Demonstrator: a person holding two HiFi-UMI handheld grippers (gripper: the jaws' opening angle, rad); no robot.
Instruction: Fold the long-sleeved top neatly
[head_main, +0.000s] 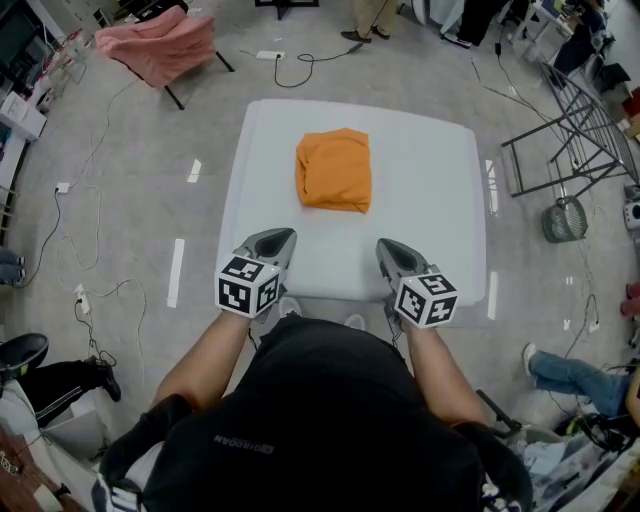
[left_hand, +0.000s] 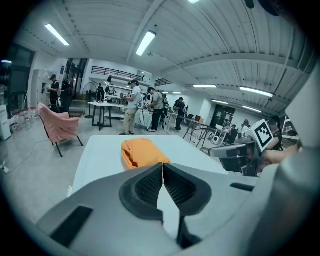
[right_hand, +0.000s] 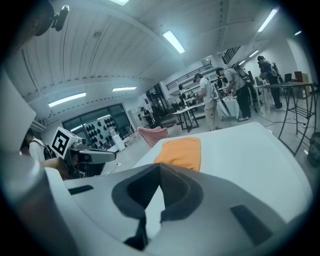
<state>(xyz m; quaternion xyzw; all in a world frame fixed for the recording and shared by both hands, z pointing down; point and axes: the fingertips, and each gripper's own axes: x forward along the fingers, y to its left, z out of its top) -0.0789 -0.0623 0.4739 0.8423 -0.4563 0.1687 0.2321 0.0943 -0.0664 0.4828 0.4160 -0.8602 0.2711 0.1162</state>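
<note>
Left claw closed and empty, right claw likewise, both forearms extended forward

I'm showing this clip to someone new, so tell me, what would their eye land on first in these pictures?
The bright orange top stands out first, folded into a compact bundle in the far half of the white table. Next come the left gripper and right gripper at the table's near edge, each carrying a black-and-white marker cube, fingers shut on nothing. On the floor at far left stands a pink-covered chair.
</note>
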